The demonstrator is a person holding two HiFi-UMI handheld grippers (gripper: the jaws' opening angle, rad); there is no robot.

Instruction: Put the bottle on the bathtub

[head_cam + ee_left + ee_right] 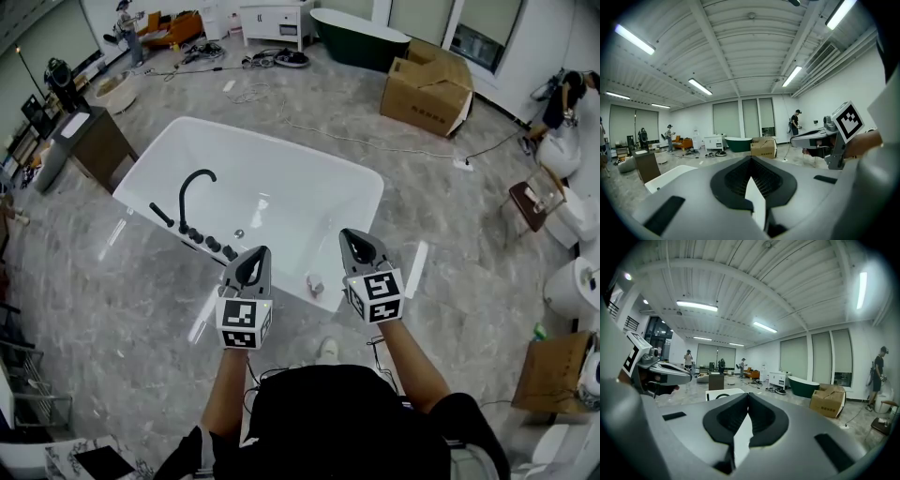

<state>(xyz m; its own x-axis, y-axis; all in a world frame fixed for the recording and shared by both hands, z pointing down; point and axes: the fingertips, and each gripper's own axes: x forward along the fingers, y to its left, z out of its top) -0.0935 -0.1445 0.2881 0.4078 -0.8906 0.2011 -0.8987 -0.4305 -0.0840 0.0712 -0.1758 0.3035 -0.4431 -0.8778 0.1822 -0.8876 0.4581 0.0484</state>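
Note:
The white bathtub (272,192) stands on the grey floor in front of me in the head view, with a black faucet (192,187) and knobs on its left rim. A small pale bottle (315,284) stands on the tub's near rim, between my two grippers. My left gripper (251,267) and right gripper (364,248) are held up side by side over that rim, both shut and empty. In the left gripper view the left gripper's (751,173) pads meet, and the right gripper (820,140) shows beside it. The right gripper view shows the right gripper's (746,408) jaws shut, with the tub (723,393) beyond.
A cardboard box (427,86) and a dark green tub (361,37) sit at the back. A brown table (94,141) is at the left. Toilets (574,281) line the right side. Cables (309,127) lie on the floor. Other people stand far off.

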